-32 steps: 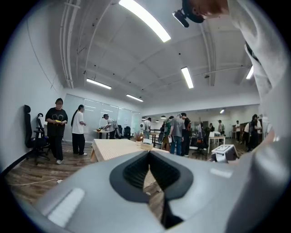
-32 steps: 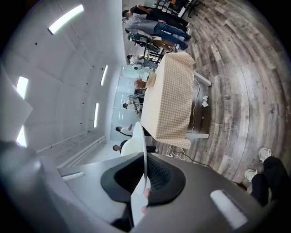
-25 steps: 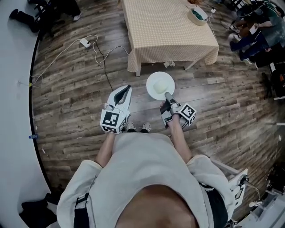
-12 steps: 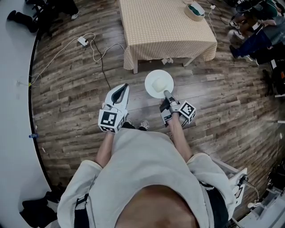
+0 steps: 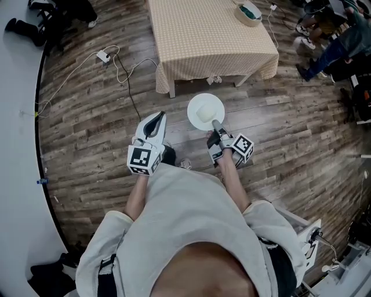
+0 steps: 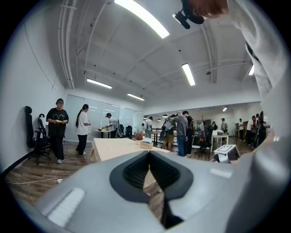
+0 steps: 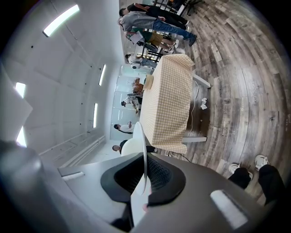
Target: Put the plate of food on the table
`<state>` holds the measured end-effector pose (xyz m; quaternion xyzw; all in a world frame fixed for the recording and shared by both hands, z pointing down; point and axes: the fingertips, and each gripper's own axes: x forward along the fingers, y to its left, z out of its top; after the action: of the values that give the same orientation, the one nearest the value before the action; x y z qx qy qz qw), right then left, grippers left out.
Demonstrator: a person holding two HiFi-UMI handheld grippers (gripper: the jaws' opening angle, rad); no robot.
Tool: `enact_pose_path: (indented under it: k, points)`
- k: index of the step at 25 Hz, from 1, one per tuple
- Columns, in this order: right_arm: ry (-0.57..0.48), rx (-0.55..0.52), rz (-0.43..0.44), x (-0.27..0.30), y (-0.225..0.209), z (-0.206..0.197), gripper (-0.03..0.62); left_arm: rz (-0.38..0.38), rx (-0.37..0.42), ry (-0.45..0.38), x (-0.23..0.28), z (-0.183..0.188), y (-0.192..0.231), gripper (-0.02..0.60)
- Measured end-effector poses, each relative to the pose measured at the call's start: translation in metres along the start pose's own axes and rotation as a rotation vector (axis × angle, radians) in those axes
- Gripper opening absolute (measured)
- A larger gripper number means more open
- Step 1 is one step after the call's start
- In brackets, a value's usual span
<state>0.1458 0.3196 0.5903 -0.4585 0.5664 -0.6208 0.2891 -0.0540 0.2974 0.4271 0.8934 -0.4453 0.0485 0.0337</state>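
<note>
A white round plate (image 5: 205, 111) hangs level over the wooden floor, with something pale in its middle that I cannot make out. My right gripper (image 5: 216, 123) is shut on its near rim. In the right gripper view the plate (image 7: 142, 150) shows edge-on between the pads. My left gripper (image 5: 159, 116) is beside it to the left, shut and holding nothing; its view looks past the jaws (image 6: 149, 157) at the table. The table (image 5: 208, 40) with a checked tan cloth stands a short way ahead of the plate.
A bowl (image 5: 248, 13) sits on the table's far right corner. A power strip with cables (image 5: 103, 55) lies on the floor at the left of the table. People (image 5: 339, 32) stand at the far right. A white curved wall (image 5: 17, 145) borders the left.
The table has come closer and slid left in the head view as the person steps forward. Both grippers keep their pose, and the plate stays held.
</note>
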Motion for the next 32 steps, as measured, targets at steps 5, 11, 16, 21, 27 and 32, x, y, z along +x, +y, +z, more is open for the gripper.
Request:
enact_pose_path:
  k: [5, 11, 16, 21, 27, 32]
  points:
    - [0.001, -0.001, -0.007, 0.016, -0.002, 0.011, 0.011, 0.007, -0.006, -0.003, 0.015, -0.002, 0.011, 0.008]
    - [0.007, -0.010, 0.031, 0.041, 0.009, 0.021, 0.011, 0.014, -0.021, -0.013, 0.034, -0.005, 0.027, 0.008]
    - [-0.005, -0.016, 0.019, 0.068, 0.008, 0.033, 0.011, -0.001, -0.031, -0.012, 0.061, -0.010, 0.048, 0.008]
    - [-0.011, -0.007, -0.039, 0.095, 0.001, 0.043, 0.011, -0.016, -0.045, 0.005, 0.091, -0.016, 0.074, 0.008]
    - [-0.011, -0.002, -0.037, 0.144, 0.005, 0.057, 0.011, -0.026, -0.055, 0.022, 0.133, -0.020, 0.113, 0.008]
    - [-0.007, 0.000, -0.073, 0.186, 0.009, 0.069, 0.011, -0.029, -0.064, 0.032, 0.164, -0.020, 0.147, 0.008]
